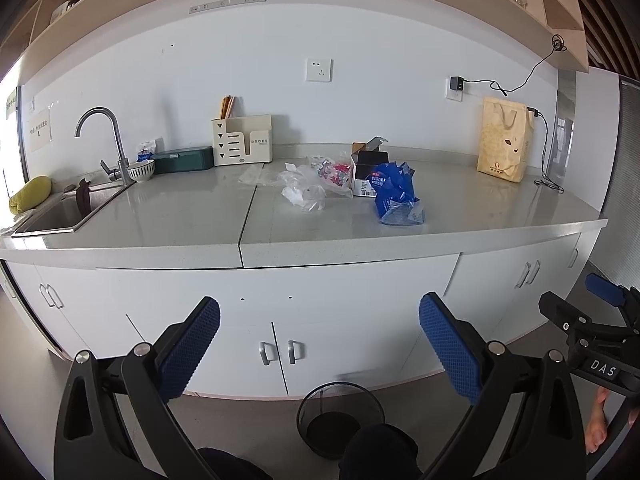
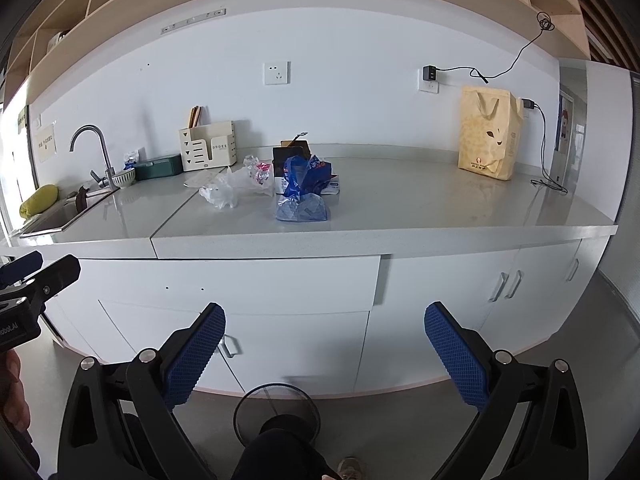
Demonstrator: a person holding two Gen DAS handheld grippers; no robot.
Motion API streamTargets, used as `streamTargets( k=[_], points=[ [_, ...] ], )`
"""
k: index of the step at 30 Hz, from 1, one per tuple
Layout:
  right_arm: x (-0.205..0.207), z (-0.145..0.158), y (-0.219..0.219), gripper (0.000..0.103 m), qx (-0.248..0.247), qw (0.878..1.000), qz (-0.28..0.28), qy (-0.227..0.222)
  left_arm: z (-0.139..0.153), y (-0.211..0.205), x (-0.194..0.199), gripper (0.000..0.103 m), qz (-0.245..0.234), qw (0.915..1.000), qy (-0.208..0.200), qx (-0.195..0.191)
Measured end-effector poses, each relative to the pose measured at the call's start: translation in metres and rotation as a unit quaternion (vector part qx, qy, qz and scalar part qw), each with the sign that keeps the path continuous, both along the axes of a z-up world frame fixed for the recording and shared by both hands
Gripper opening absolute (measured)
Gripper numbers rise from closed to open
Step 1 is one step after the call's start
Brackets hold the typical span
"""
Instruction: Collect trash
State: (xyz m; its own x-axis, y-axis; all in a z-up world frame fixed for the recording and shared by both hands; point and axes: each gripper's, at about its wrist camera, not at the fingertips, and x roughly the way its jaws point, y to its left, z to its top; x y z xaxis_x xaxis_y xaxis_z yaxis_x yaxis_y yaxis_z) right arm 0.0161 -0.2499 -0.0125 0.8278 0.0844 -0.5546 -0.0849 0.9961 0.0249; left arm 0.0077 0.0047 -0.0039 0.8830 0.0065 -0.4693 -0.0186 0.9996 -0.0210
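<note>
Both hand-held grippers hang low before the cabinet doors with jaws spread wide and nothing held, the left hand-held gripper (image 1: 320,344) and the right hand-held gripper (image 2: 325,344) alike. The trash lies up and ahead on the worktop (image 1: 180,216): a crumpled blue bag (image 1: 396,196), a clear plastic bag (image 1: 304,188) and an open box (image 1: 370,170). The blue bag stands roughly upright, somewhat nearer the right side, and the mesh bin (image 1: 340,412) sits on the floor just below the jaws; "DROEE" reads on the cream organizer (image 1: 243,141), and the bag's print is too small to read.

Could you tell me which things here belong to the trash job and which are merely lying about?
Job: blue wrapper, clear bags, open box, mesh bin.
Lying about: paper bag, bowl, green box, organizer.
</note>
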Motion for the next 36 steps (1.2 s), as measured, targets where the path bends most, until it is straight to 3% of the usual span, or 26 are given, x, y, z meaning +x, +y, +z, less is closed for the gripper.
streamTargets(
  k=[7,18,20,26,32,36],
  points=[
    [0.001,-0.001,-0.001,0.101,-0.003,1.0,0.002,0.0,-0.001,-0.002,0.0,0.099,-0.003,0.9999,-0.004,-0.013],
    [0.006,0.0,-0.004,0.101,-0.003,1.0,0.01,-0.002,-0.007,-0.001,0.019,0.099,-0.007,0.9993,0.03,-0.024],
    [0.015,0.001,-0.003,0.101,-0.006,1.0,0.013,0.001,-0.008,0.001,0.027,0.099,-0.003,0.9996,0.026,-0.007],
    [0.057,-0.008,0.003,0.101,-0.009,0.999,0.03,0.021,-0.016,0.012,0.065,0.099,0.002,0.9982,0.059,-0.015],
    [0.119,-0.023,0.005,0.101,-0.013,0.998,0.044,0.044,-0.025,0.013,0.121,0.099,-0.011,0.9976,0.065,-0.023],
    [0.162,-0.029,0.004,0.101,0.011,0.997,0.069,0.037,-0.035,0.017,0.169,0.099,-0.016,0.9966,0.074,-0.033]
  ],
)
